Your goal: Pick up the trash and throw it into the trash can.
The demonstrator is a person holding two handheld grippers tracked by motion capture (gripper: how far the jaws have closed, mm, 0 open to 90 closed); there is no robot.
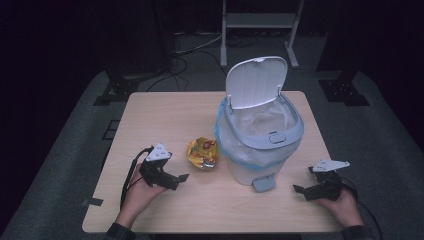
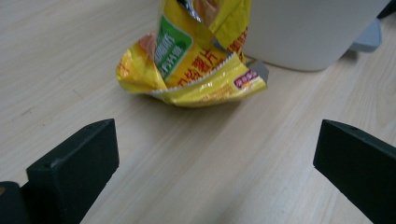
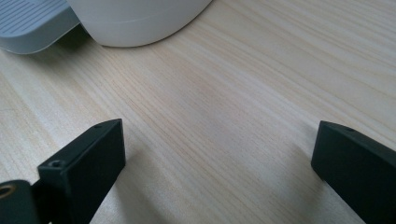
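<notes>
Crumpled yellow snack bag [image 2: 191,63] lies on the surface dead ahead of my left gripper [image 1: 181,178] — jaws spread, empty. Right gripper [image 1: 298,190], also spread, sits beyond the bin [image 1: 260,145].

One bench [image 1: 165,115] carries one crumpled yellow snack bag [image 1: 202,153] near its middle and one white pedal bin [image 1: 260,135] at about three o'clock of the bag. Two grippers: the left gripper [image 1: 181,178] at seven o'clock of the bag, the right gripper [image 1: 300,190] at four.
</notes>
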